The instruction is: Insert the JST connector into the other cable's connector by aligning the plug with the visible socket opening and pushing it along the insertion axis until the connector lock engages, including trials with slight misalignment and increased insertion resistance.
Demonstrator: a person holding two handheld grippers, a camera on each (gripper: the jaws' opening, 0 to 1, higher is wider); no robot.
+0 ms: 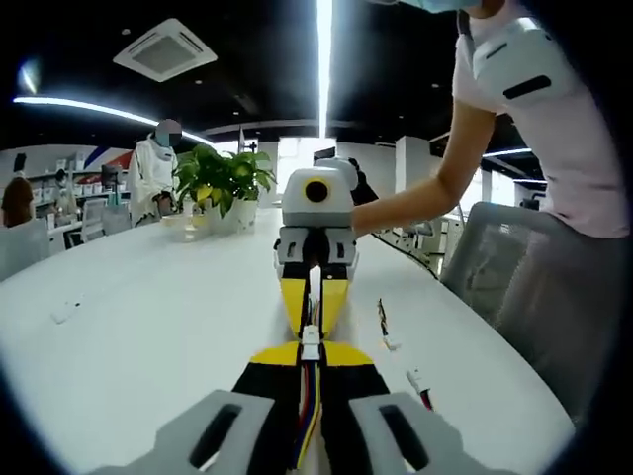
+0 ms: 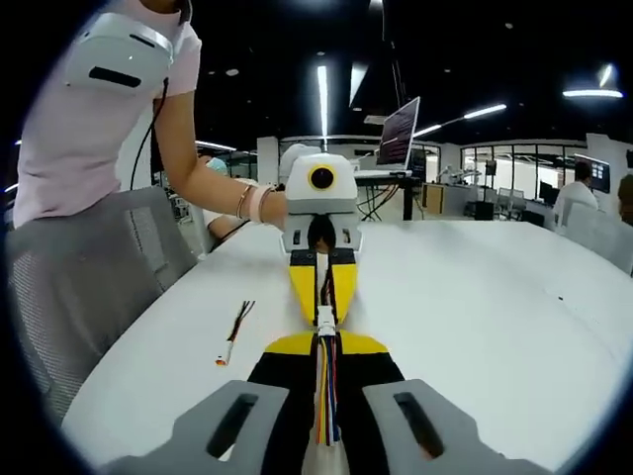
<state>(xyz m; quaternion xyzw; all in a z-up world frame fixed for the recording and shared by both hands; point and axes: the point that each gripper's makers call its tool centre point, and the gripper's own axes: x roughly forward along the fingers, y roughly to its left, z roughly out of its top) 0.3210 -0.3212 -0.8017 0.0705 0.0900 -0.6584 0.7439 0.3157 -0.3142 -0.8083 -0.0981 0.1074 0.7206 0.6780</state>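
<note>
My two grippers face each other tip to tip over the white table [image 1: 148, 297]. In the left gripper view, my left gripper [image 1: 311, 348] is shut on a cable of coloured wires [image 1: 309, 406] ending in a white JST connector [image 1: 311, 338]. The right gripper [image 1: 315, 319] points back at it, shut on its own cable. In the right gripper view, my right gripper [image 2: 326, 342] pinches coloured wires [image 2: 326, 396] with a white connector [image 2: 325, 319] at the tips. It meets the dark-wired cable [image 2: 323, 285] held by the left gripper [image 2: 323, 313]. The connectors touch end to end; how deep they sit is hidden.
Spare cables lie on the table beside the grippers [image 1: 384, 325], [image 1: 417, 381], [image 2: 233, 334]. A grey mesh chair [image 2: 89, 267] and the person holding the grippers stand at the table's edge. A potted plant [image 1: 220, 183] and a person in white [image 1: 151, 173] are farther along. A laptop [image 2: 398, 134] stands behind.
</note>
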